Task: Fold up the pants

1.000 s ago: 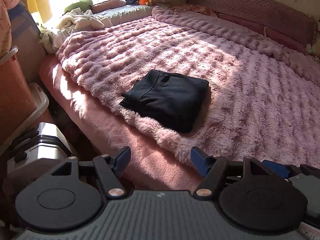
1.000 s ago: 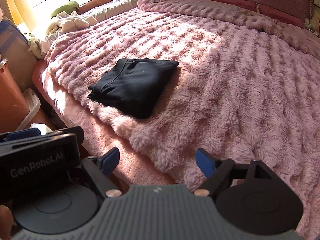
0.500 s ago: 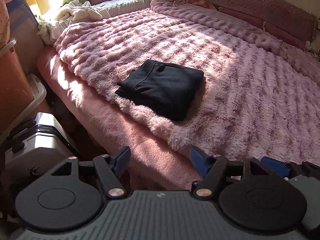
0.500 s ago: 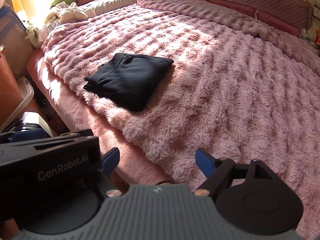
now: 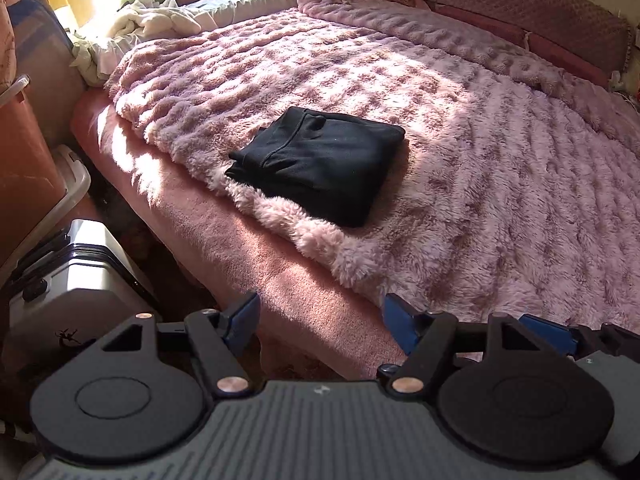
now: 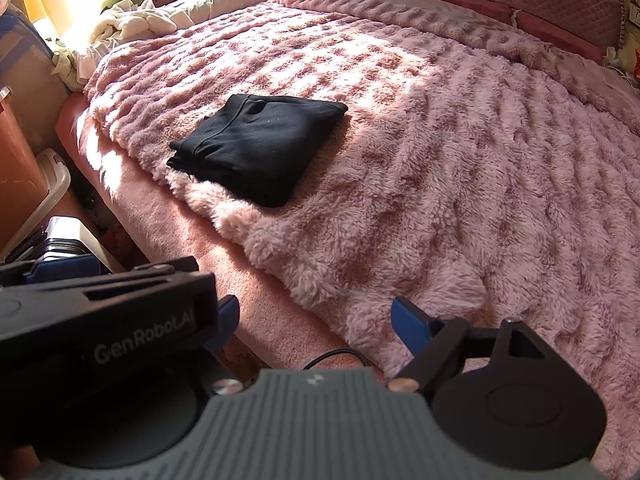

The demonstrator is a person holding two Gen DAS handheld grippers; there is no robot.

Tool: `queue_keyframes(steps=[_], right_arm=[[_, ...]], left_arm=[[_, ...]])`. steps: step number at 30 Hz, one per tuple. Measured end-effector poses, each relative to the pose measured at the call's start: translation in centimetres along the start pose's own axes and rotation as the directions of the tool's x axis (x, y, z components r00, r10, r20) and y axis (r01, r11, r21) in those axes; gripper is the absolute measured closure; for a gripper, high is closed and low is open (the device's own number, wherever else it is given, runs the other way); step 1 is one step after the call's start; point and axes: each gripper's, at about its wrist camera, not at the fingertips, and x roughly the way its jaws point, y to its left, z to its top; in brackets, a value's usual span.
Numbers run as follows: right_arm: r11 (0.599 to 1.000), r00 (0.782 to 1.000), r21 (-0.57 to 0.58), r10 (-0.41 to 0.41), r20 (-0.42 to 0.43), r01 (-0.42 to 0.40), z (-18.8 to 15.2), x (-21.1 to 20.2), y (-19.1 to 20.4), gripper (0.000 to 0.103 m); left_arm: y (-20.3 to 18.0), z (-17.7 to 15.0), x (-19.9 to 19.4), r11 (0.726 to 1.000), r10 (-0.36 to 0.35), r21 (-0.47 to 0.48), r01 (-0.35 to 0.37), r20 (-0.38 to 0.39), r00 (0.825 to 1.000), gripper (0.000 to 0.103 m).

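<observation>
The black pants [image 5: 320,164] lie folded into a compact rectangle on the fluffy pink blanket [image 5: 480,160], near the bed's front left edge. In the right wrist view the pants [image 6: 260,148] sit left of centre. My left gripper [image 5: 322,318] hangs open over the bed's edge, well short of the pants, with nothing between its blue fingertips. My right gripper [image 6: 318,320] is open too, and holds nothing. The two grippers are side by side: the left gripper's body [image 6: 100,320] fills the right view's lower left.
A silver suitcase [image 5: 72,280] stands on the floor left of the bed. Beside it are an orange-brown box [image 5: 24,168] and a white bin. Crumpled pale cloth [image 5: 152,20] lies at the far corner. A padded headboard [image 5: 520,4] runs along the back.
Both views have tipped slightly, so the pants sit a little higher in each picture. The pants have not moved. Both grippers stay open.
</observation>
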Motion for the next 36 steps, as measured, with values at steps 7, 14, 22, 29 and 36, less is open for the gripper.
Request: queue_keyframes(steps=[7,14,22,29,36], right_arm=[[1.000,1.000,0.000,0.006,-0.014,-0.006,-0.2,0.6,0.2,0.024],[1.000,1.000,-0.003,0.000,-0.025,0.000,-0.5,1.1,0.2,0.024],[1.000,1.000,-0.016,-0.014,-0.016,0.014,-0.6,1.4,0.1,0.025],[1.000,1.000,-0.022,-0.021,-0.017,0.021,-0.7,1.5,0.1,0.025],[0.999,0.999,-0.031,-0.029,-0.017,0.028,-0.8,1.7,0.2,0.025]], left_arm=[[0.2,-0.2,0.4,1.000,0.002,-0.004,-0.002,-0.002,1.000,0.021],[-0.1,-0.4,1.3,1.000,-0.006,0.004,0.006,-0.024,1.000,0.021],[0.0,-0.6,1.5,1.000,-0.021,-0.008,0.020,-0.027,0.999,0.021],[-0.1,-0.8,1.8,1.000,-0.024,-0.008,0.024,-0.037,0.999,0.021],[0.1,-1.0,2.0,0.999,-0.035,-0.017,0.034,-0.037,0.999,0.019]])
